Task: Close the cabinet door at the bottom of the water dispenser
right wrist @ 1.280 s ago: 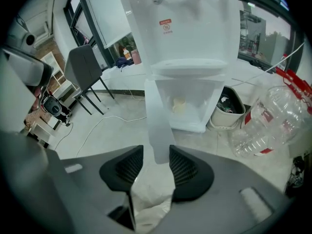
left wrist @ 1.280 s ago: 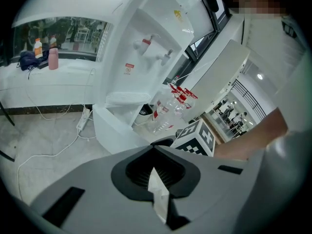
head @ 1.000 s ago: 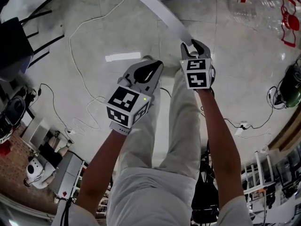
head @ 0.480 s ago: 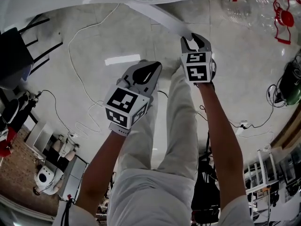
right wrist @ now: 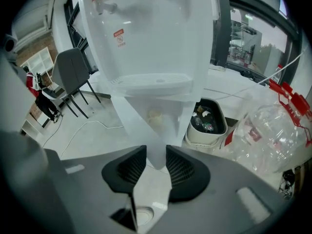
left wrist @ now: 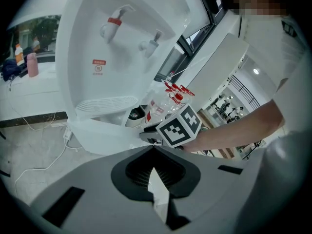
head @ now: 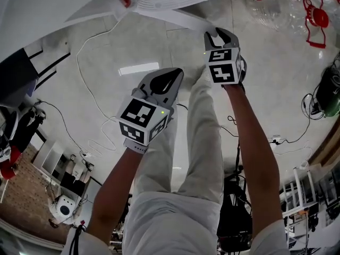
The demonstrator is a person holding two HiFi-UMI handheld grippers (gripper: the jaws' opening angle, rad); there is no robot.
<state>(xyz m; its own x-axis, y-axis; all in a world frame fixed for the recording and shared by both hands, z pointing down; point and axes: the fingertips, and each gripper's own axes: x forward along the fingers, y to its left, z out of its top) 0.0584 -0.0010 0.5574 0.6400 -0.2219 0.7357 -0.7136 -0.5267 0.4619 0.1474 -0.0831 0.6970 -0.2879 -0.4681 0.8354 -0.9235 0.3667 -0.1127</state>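
The white water dispenser stands ahead, its taps also visible in the left gripper view. Its bottom cabinet door juts out as a thin white panel. My right gripper holds the door's free edge; its jaws have just been closing and the pads press on the panel between them. My left gripper hangs lower left of it, over the floor, shut and empty, touching nothing. In its own view the left gripper points at the right gripper's marker cube.
A clear water bottle with a red handle lies on the floor to the right. A small bin sits beside the dispenser. White cables trail over the floor at left. A chair stands further left. The person's legs are below.
The door has swung toward the dispenser with the right gripper on it, and more of the dispenser's front shows at the top. The left gripper has barely shifted in the picture.
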